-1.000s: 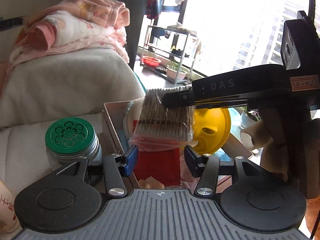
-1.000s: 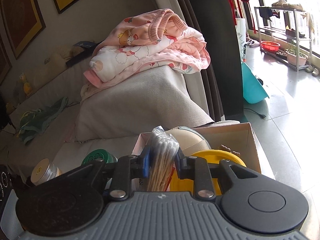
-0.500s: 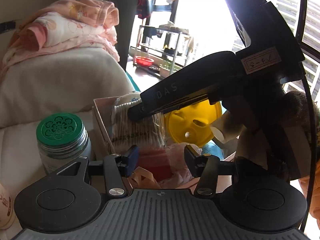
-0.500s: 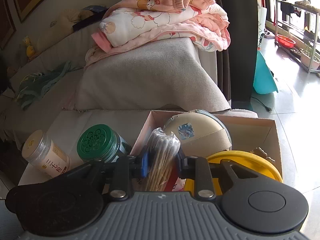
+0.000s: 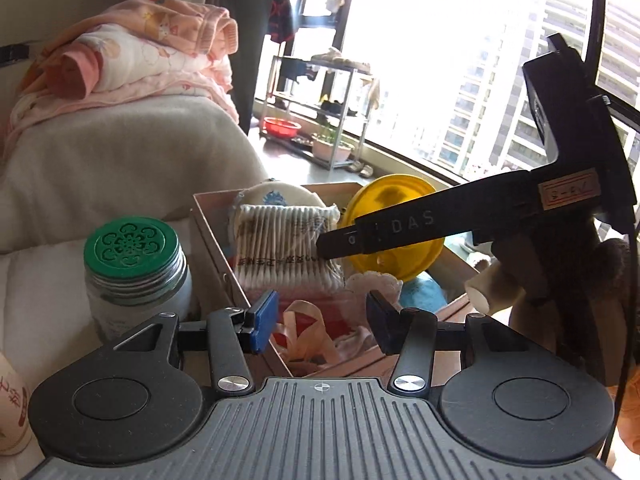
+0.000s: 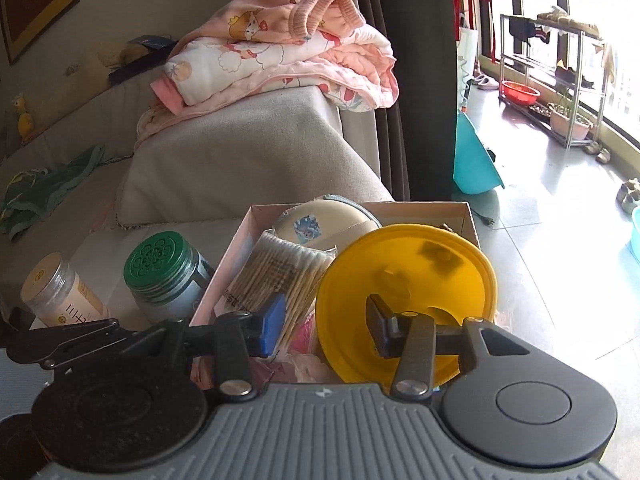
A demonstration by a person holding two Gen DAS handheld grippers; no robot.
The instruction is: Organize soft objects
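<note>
A clear bag of cotton swabs (image 5: 286,252) (image 6: 280,276) leans inside the open cardboard box (image 6: 440,208), against a round cream pouch (image 6: 320,224) and beside a yellow plastic disc (image 6: 408,280). My right gripper (image 6: 326,326) hovers over the box's near side with its jaws opening. The bag lies just beyond its blue pad (image 6: 274,324), and neither pad presses on it. In the left wrist view the right gripper (image 5: 332,244) reaches in from the right, its tip against the bag. My left gripper (image 5: 320,320) is open and holds nothing, low over the box's front, above pink ribbon and cloth (image 5: 304,328).
A glass jar with a green lid (image 5: 134,264) stands just left of the box, with a white-capped bottle (image 6: 60,292) further left. Folded pink clothes (image 6: 280,52) rest on the grey sofa arm (image 6: 240,160) behind. A metal rack (image 6: 560,80) and tiled floor lie to the right.
The right gripper carried the swab bag down into the box, then spread its jaws and let go of it. The left gripper has stayed open in about the same place.
</note>
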